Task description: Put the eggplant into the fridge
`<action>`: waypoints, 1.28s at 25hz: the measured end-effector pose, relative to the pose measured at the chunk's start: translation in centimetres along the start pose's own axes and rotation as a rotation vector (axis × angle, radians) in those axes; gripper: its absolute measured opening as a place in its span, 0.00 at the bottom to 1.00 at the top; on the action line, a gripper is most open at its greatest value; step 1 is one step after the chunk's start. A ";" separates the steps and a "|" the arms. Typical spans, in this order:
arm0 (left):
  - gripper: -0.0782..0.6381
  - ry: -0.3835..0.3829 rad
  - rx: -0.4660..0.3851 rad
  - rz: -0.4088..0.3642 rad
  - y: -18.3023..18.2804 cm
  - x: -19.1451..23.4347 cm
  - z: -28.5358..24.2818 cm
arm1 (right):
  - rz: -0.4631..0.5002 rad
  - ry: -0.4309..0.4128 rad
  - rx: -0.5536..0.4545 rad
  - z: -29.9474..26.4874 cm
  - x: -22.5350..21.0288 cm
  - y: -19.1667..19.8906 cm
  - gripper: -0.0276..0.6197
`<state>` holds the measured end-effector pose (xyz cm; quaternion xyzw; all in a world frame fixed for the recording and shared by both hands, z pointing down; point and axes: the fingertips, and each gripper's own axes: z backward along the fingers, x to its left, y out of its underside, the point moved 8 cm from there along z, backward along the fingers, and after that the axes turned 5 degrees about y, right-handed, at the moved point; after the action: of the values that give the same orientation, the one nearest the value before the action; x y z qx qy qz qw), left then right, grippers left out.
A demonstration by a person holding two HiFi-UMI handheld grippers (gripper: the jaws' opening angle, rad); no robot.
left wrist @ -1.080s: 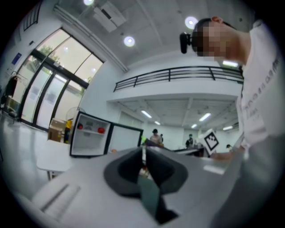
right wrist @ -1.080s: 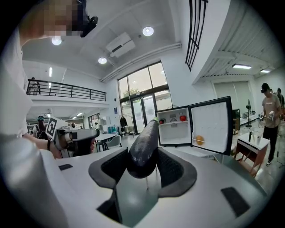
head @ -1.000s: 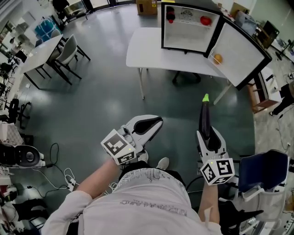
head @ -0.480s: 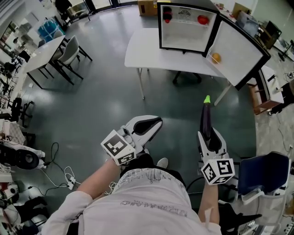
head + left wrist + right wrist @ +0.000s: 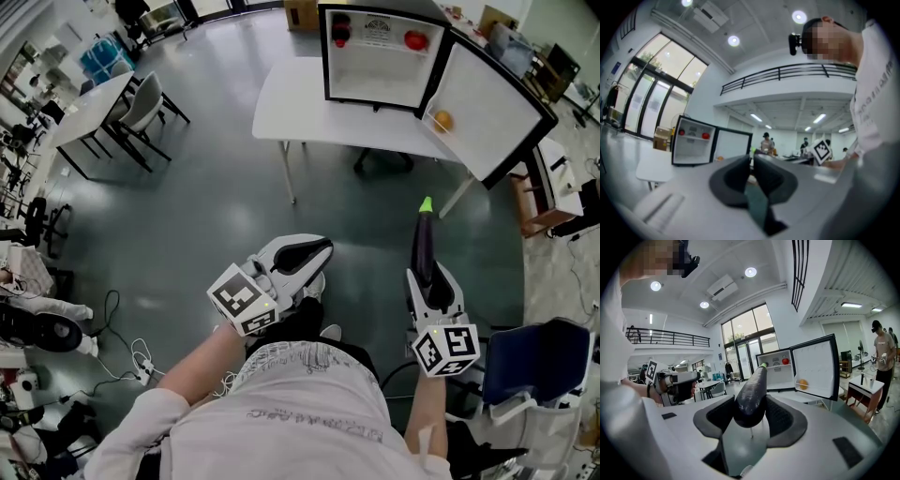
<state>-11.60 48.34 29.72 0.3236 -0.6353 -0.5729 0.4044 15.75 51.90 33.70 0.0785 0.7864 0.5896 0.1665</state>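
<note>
Right tongs (image 5: 427,281) pinch the eggplant (image 5: 423,242) by its thick end, green stem pointing ahead. Left tongs (image 5: 317,251) are pressed together on nothing. Across the floor (image 5: 206,187), well apart, the fridge (image 5: 380,58) stands open on the worktop (image 5: 298,101). Step in hand: the carry. The next move probably calls for approaching, then sliding the eggplant in stem-first.

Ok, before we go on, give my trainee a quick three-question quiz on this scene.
1. True or false: the fridge has its door shut.
2. What does the right gripper hold? A) an orange B) the eggplant C) nothing
3. Fill in: the left gripper has its jaws ____.
Key: 1 false, the door stands open; 2 B; 3 together, with nothing between them.
</note>
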 end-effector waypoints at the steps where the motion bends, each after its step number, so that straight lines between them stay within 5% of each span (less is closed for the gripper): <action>1: 0.15 -0.002 -0.001 0.001 0.0 0.3 -0.2 | 0.001 0.001 0.002 -0.3 -0.2 -0.1 0.36; 15: 0.15 -0.019 -0.006 0.046 0.8 7.6 -3.2 | 0.052 0.008 0.038 -7.5 -1.8 -1.7 0.36; 32: 0.15 0.001 0.019 0.097 -0.2 22.0 -8.0 | 0.058 0.019 0.085 -21.7 -3.6 -5.4 0.36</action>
<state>-14.80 25.33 32.81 0.2966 -0.6553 -0.5466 0.4288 11.77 29.64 34.57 0.1028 0.8096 0.5612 0.1384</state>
